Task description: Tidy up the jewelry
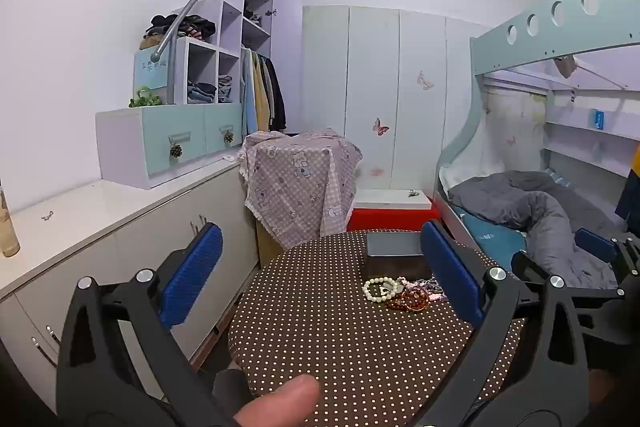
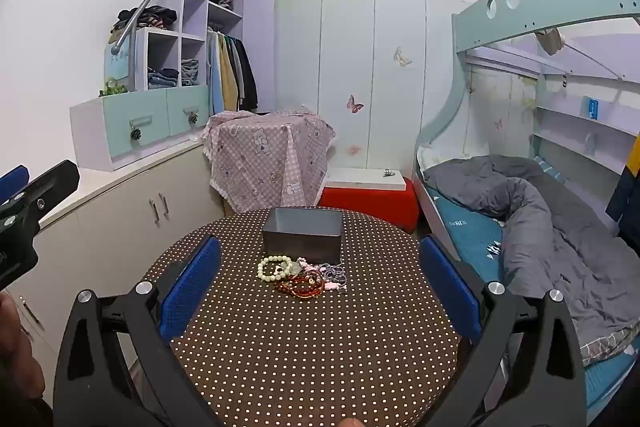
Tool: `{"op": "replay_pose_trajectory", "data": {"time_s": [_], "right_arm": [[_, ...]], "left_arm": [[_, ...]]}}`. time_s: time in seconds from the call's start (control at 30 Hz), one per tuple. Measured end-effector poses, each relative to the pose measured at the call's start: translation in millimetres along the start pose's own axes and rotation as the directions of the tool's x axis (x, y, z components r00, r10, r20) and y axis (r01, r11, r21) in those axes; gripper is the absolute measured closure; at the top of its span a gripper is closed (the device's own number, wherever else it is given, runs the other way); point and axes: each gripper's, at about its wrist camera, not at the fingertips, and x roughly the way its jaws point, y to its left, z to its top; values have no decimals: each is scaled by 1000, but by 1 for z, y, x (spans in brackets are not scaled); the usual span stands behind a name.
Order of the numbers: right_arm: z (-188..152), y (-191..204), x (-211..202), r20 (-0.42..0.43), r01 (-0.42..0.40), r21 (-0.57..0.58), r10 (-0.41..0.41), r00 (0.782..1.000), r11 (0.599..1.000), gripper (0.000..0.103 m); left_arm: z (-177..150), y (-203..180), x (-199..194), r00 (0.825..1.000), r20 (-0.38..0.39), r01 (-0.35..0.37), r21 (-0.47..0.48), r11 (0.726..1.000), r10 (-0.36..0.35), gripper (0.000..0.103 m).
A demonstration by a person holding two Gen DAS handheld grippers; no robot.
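Round table (image 2: 320,347) draped in brown cloth with small pale dots, filling the lower middle of both views. Behind it at 12 o'clock, white wardrobe doors (image 2: 348,67) with butterfly stickers; at 10 o'clock, a stepped shelf unit (image 2: 188,27) stuffed with folded clothes above mint drawer fronts and a long pale cabinet (image 2: 132,195). At 3 o'clock, a mint bunk bed (image 2: 520,11) with a rumpled grey duvet (image 2: 540,219). Just past the table, a pink checked bear-print cloth (image 2: 264,155) thrown over something boxy, and a red box with a white lid (image 2: 368,195).

At the table's far side, an open rectangular grey box (image 2: 303,235), matte and straight-walled. Touching its near wall, a tangled jewelry pile (image 2: 304,275): a smooth cream bead bracelet (image 2: 274,267) at its 9 o'clock end, glossy red-amber beads nearest, pink and lilac strands at 3 o'clock.

Left gripper (image 1: 320,283) spread wide, ribbed blue pads holding nothing, hovering near the table's 7 o'clock edge. Right gripper (image 2: 320,283) equally wide apart, empty, pile centred between its pads but well beyond them.
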Motion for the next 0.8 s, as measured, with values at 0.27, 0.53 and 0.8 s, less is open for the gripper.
{"op": "replay_pose_trajectory", "data": {"time_s": [0.27, 0.53, 0.8], "right_arm": [[0, 1, 1, -12, 3, -5, -3, 1000, 1000, 8], [10, 0, -5, 33, -2, 1, 2, 999, 1000, 8], [18, -4, -9, 96, -4, 19, 2, 995, 1000, 8]], "left_arm": [[0, 3, -6, 1000, 4, 6, -2, 1000, -6, 6], [2, -2, 0, 1000, 4, -7, 9, 1000, 7, 6], [3, -8, -3, 1000, 8, -5, 23, 1000, 5, 6]]}}
